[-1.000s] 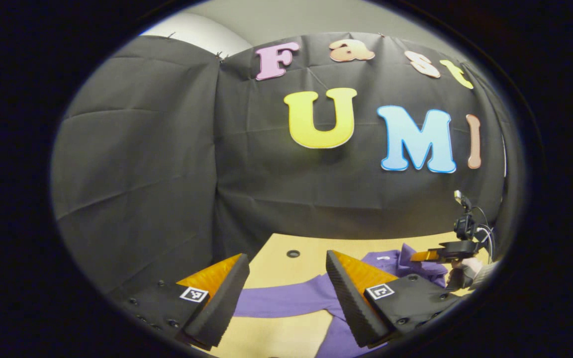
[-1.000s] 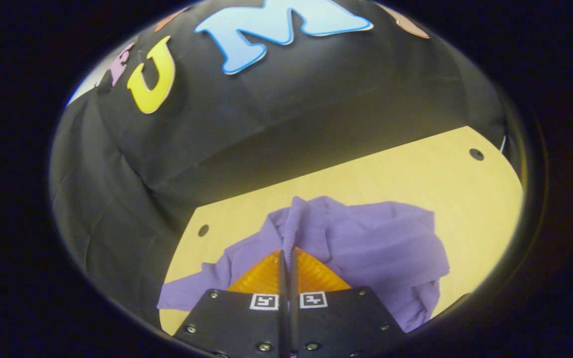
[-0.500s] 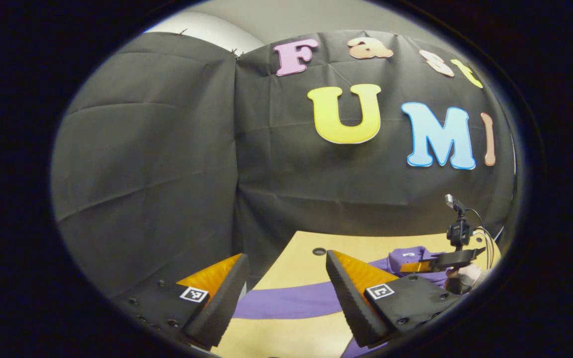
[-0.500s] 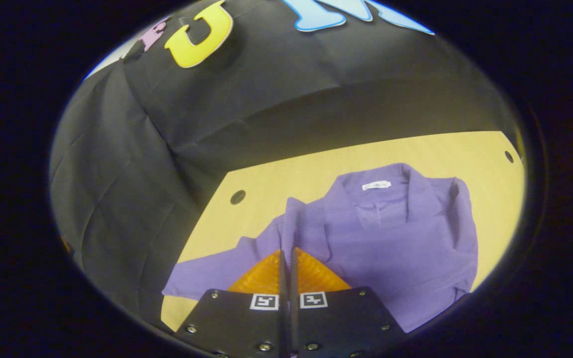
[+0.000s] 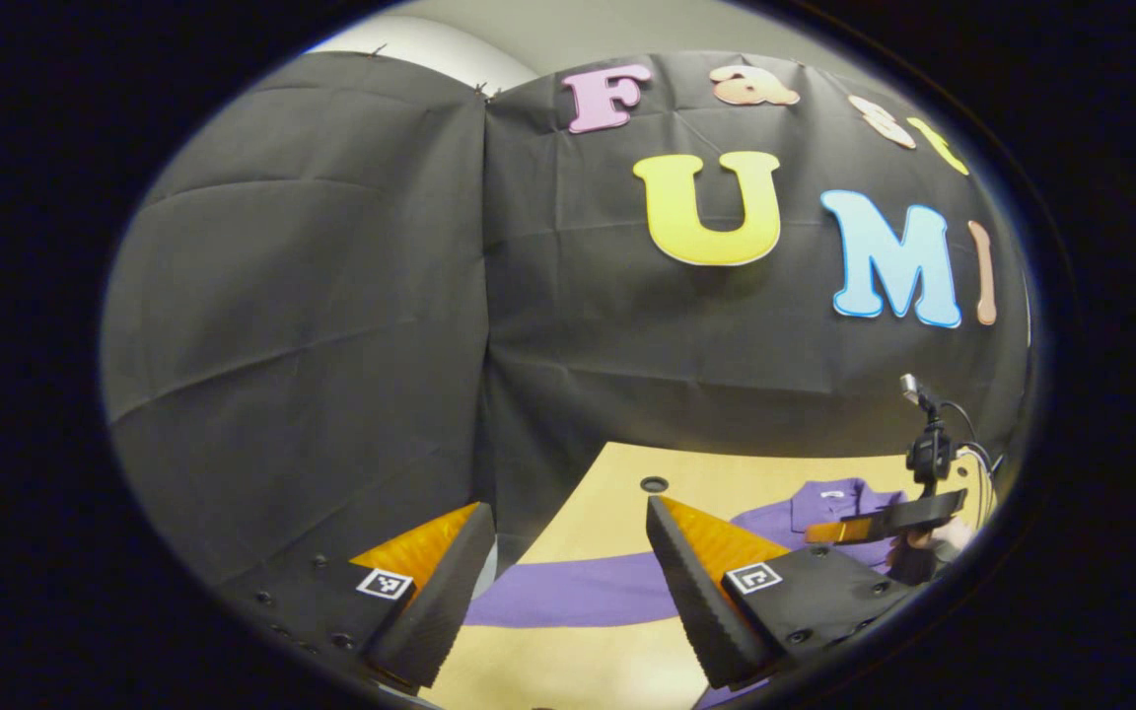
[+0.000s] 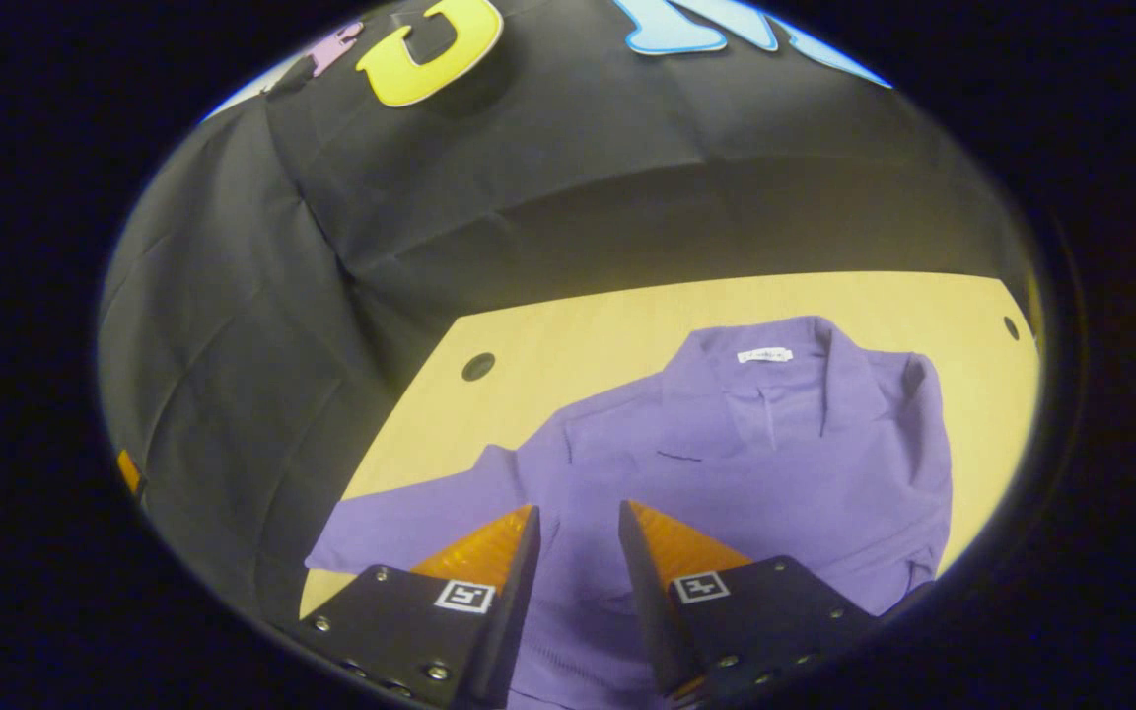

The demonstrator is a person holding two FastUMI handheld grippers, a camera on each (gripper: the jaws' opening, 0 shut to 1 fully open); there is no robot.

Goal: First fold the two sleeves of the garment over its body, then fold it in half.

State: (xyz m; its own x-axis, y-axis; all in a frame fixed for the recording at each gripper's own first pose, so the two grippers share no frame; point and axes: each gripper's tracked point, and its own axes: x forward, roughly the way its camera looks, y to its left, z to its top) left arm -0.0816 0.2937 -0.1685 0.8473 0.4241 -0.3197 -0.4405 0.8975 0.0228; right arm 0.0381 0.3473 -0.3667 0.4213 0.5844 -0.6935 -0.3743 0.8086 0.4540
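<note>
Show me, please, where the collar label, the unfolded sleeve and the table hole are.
collar label (image 6: 764,355), right gripper view, its middle
unfolded sleeve (image 6: 410,523), right gripper view, mid-length
table hole (image 6: 477,366), right gripper view, centre

Black cloth (image 5: 331,325) hangs as the booth's wall, creased in a grid of fold lines, and two panels of it meet at a vertical seam in the left gripper view. Above the cloth's top edge a pale grey wall (image 5: 568,30) shows, with a lighter curved patch at the upper left. Below the cloth lies a light wooden counter (image 6: 607,325) with pale grain and a small round dark hole (image 6: 477,366) near its far left corner and another hole (image 6: 1011,326) near the far right corner. Light falls evenly on the wood.
</note>
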